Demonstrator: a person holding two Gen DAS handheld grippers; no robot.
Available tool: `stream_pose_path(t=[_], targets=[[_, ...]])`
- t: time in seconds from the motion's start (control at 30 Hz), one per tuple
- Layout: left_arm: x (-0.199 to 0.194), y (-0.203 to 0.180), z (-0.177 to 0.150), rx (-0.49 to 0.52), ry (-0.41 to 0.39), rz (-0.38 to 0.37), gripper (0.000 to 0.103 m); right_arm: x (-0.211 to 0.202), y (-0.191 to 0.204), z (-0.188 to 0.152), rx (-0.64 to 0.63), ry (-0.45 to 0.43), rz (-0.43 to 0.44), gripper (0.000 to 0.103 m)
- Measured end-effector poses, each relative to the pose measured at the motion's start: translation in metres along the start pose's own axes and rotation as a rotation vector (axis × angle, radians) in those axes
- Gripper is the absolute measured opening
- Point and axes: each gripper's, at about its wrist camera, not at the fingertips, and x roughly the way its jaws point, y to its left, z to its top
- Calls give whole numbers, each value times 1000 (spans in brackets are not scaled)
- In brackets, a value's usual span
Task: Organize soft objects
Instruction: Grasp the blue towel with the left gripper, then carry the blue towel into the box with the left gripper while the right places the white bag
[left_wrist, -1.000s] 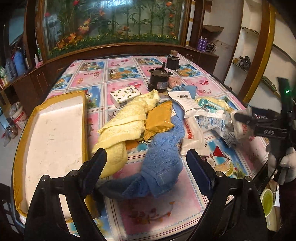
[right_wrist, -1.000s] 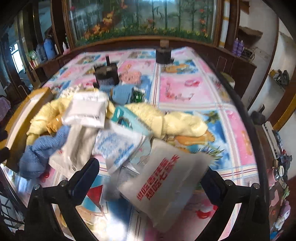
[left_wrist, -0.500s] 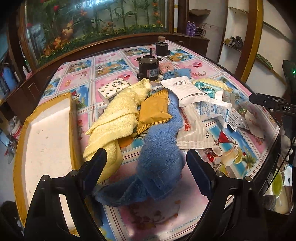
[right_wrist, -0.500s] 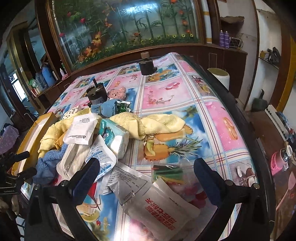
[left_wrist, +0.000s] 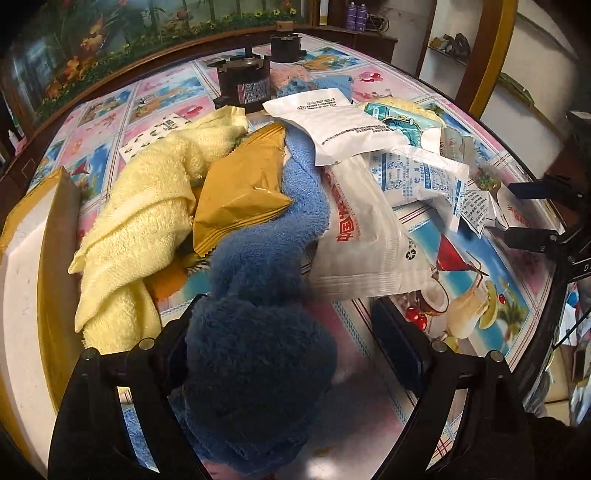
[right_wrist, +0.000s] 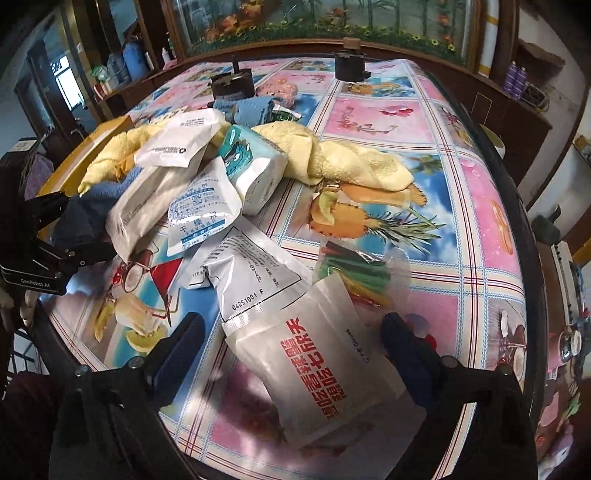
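A blue towel (left_wrist: 258, 343) lies bunched on the patterned table, its near end between the jaws of my open left gripper (left_wrist: 291, 347). A yellow towel (left_wrist: 147, 221) lies left of it, with a gold packet (left_wrist: 240, 192) on top. White packets (left_wrist: 362, 243) lie to the right. In the right wrist view my open right gripper (right_wrist: 291, 343) straddles a white pouch with red lettering (right_wrist: 317, 373). A printed white packet (right_wrist: 255, 266), a blue tissue pack (right_wrist: 255, 162) and the yellow towel (right_wrist: 347, 158) lie beyond. The left gripper (right_wrist: 55, 229) shows at the left edge.
A white foam tray with yellow rim (left_wrist: 26, 295) sits on the left. Two black motors (left_wrist: 243, 85) (right_wrist: 349, 66) stand at the back, with a small blue cloth (right_wrist: 247, 109) and a pink cloth (right_wrist: 277, 88). A clear bag of coloured strips (right_wrist: 354, 273) lies nearby.
My left gripper has moved forward and down, so the blue towel's end now sits between its jaws. My right gripper has come down over the red-lettered pouch.
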Motion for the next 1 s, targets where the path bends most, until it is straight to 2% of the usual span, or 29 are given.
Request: stream_pose_path(t=[0.1, 0.2, 0.3, 0.37, 0.4, 0.47, 0.5, 0.57, 0.63, 0.77, 0.9, 1.0], targets=[[1, 2, 1, -4, -1, 8, 90, 4, 4, -4, -32, 27, -31, 83], [3, -2, 3, 17, 5, -9, 97, 2, 6, -9, -57, 30, -30, 82], [4, -2, 5, 10, 3, 4, 98, -1, 7, -13, -76, 37, -26, 82], [5, 5, 6, -30, 1, 29, 97, -4, 7, -15, -84, 39, -24, 82], [4, 10, 6, -59, -4, 35, 93, -5, 8, -16, -83, 37, -24, 79], [-4, 18, 6, -108, -36, 11, 64, -9, 7, -16, -66, 31, -15, 60], [-7, 20, 5, -127, -39, -10, 41, -10, 5, -16, -47, 33, -5, 58], [-13, 24, 2, -182, -46, -63, 41, -13, 4, -18, -18, 34, 13, 56], [-21, 23, -3, -196, -66, -63, 41, -17, 4, -21, -2, 29, 16, 55], [-49, 23, -14, -233, -129, -129, 41, -39, 8, -26, 32, -12, 53, 55], [-83, 27, -22, -249, -202, -163, 41, -68, 22, -18, 39, -82, 134, 55], [-110, 40, -24, -288, -274, -189, 41, -83, 38, 0, 43, -137, 237, 55]])
